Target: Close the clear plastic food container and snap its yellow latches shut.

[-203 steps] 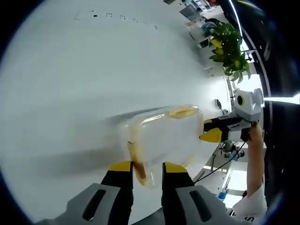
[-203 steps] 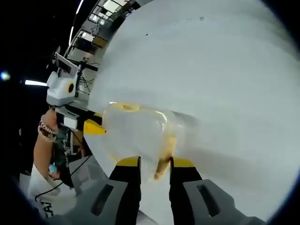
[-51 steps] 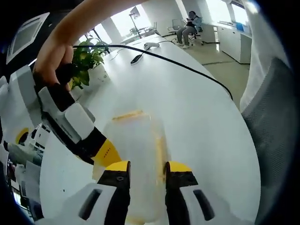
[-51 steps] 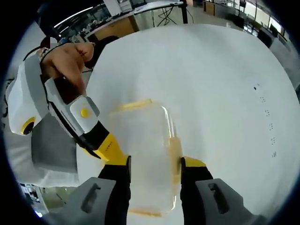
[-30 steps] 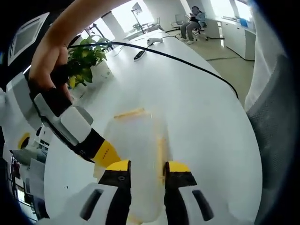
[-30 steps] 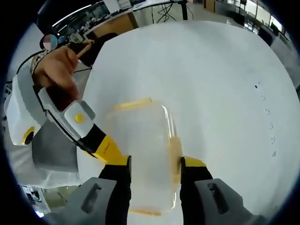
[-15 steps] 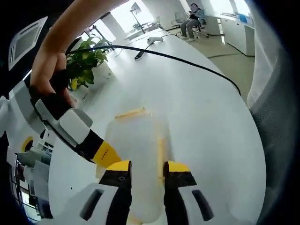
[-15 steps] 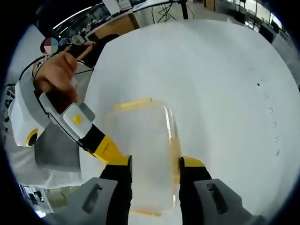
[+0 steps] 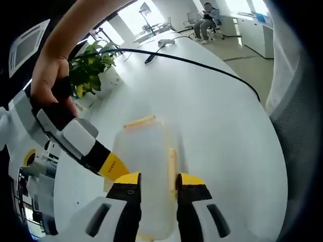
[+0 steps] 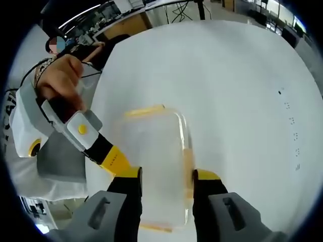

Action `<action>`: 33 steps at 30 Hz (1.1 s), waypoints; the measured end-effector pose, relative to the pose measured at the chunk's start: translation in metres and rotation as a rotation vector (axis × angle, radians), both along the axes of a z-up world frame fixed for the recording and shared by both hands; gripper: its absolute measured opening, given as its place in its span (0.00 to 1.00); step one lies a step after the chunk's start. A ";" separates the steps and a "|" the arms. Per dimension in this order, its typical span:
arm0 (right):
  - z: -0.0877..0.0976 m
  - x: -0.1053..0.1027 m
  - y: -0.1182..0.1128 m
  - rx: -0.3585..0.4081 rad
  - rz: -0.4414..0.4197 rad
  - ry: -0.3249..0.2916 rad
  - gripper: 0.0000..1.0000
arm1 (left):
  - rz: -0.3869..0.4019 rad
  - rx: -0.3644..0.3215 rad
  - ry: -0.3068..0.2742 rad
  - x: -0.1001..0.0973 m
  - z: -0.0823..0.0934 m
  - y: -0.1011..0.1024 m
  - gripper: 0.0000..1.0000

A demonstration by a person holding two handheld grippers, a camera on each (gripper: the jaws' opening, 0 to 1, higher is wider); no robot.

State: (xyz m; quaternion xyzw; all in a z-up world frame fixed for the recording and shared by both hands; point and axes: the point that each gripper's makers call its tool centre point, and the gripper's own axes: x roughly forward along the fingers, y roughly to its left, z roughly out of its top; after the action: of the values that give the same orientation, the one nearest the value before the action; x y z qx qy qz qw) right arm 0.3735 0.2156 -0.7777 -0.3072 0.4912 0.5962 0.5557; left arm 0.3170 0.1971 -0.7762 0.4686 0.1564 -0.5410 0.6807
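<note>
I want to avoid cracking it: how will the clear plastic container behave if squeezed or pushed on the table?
The clear container looks thin-walled and shows nothing inside, so it is probably light and may flex under the jaws. On the smooth white table it would likely slide. Its yellow latches seem small, so snapping them probably needs gentle, even pressure.

Bright, glary, fisheye-warped edges

A wide white bench (image 9: 217,116) fills the foreground, with a black cable (image 9: 202,63) trailing across it. At its far edge stands a leafy green potted plant (image 9: 93,63). Beyond, bright windows (image 9: 133,20) light an office with pale flooring (image 9: 252,55), where a person sits on a chair (image 9: 206,22). In the right gripper view, wooden desks (image 10: 126,22) line the background.
</note>
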 end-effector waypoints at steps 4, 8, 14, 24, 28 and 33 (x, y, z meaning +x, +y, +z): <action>0.003 -0.001 0.002 -0.018 0.082 -0.095 0.36 | 0.004 0.000 0.000 0.000 0.000 0.000 0.20; 0.003 -0.002 0.001 -0.058 0.049 -0.135 0.35 | 0.002 0.010 -0.016 0.001 0.000 -0.001 0.20; 0.002 0.001 0.000 -0.102 0.008 -0.149 0.33 | -0.004 0.022 -0.026 0.000 -0.001 -0.001 0.20; 0.001 0.007 0.000 -0.137 0.025 -0.121 0.22 | -0.010 0.043 -0.053 0.000 -0.002 0.000 0.20; 0.000 0.012 0.001 -0.122 0.016 -0.068 0.25 | -0.009 0.047 -0.059 0.001 -0.002 0.000 0.20; -0.002 0.014 0.002 -0.112 0.010 0.001 0.27 | -0.005 0.053 -0.065 0.002 -0.001 0.000 0.20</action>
State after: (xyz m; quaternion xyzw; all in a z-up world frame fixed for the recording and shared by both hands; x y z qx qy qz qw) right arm 0.3870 0.2176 -0.7793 -0.3399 0.5227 0.5707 0.5344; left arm 0.3188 0.1967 -0.7774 0.5041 0.1473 -0.5227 0.6716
